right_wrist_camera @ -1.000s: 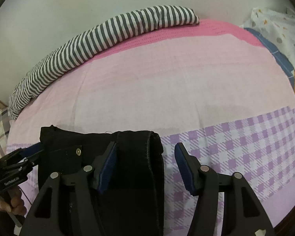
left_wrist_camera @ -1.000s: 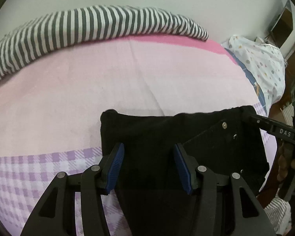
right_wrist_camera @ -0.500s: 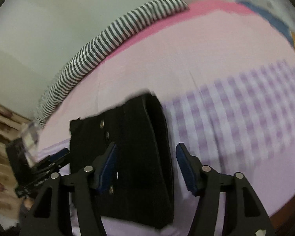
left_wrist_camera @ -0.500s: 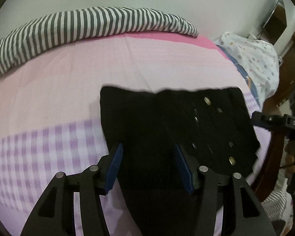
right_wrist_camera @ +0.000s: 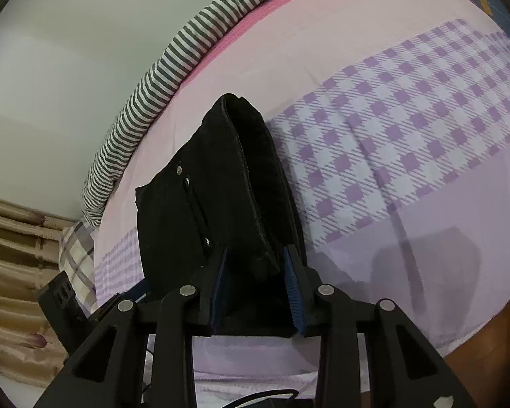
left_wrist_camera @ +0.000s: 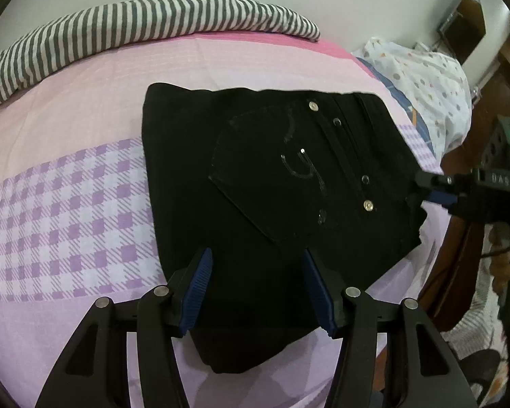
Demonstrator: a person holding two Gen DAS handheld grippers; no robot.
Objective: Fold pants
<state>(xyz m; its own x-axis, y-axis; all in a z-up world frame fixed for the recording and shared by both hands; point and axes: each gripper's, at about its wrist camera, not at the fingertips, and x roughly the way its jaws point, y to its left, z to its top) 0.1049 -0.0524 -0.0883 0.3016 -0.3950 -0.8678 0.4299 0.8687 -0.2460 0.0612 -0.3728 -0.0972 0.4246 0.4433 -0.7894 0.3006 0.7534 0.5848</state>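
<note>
The black pants (left_wrist_camera: 272, 183) lie folded on the bed, back pocket and rivets facing up. My left gripper (left_wrist_camera: 256, 285) hovers open over their near edge, its blue pads apart on either side of the cloth. In the left wrist view my right gripper (left_wrist_camera: 437, 192) meets the pants' right edge. The right wrist view shows that gripper (right_wrist_camera: 256, 285) closing its jaws on the thick folded edge of the pants (right_wrist_camera: 234, 187), with cloth filling the gap between the pads.
A pink and purple checked sheet (left_wrist_camera: 68, 204) covers the bed. A grey-striped bolster (left_wrist_camera: 136, 30) runs along the far wall. A dotted white cover (left_wrist_camera: 431, 81) lies at the right. The bed's near edge (right_wrist_camera: 425, 306) drops off close behind the pants.
The left gripper has drawn back across the bed, so more of the pants shows ahead of it. The right gripper's jaws have narrowed from wide apart onto the folded edge, and its view has tilted.
</note>
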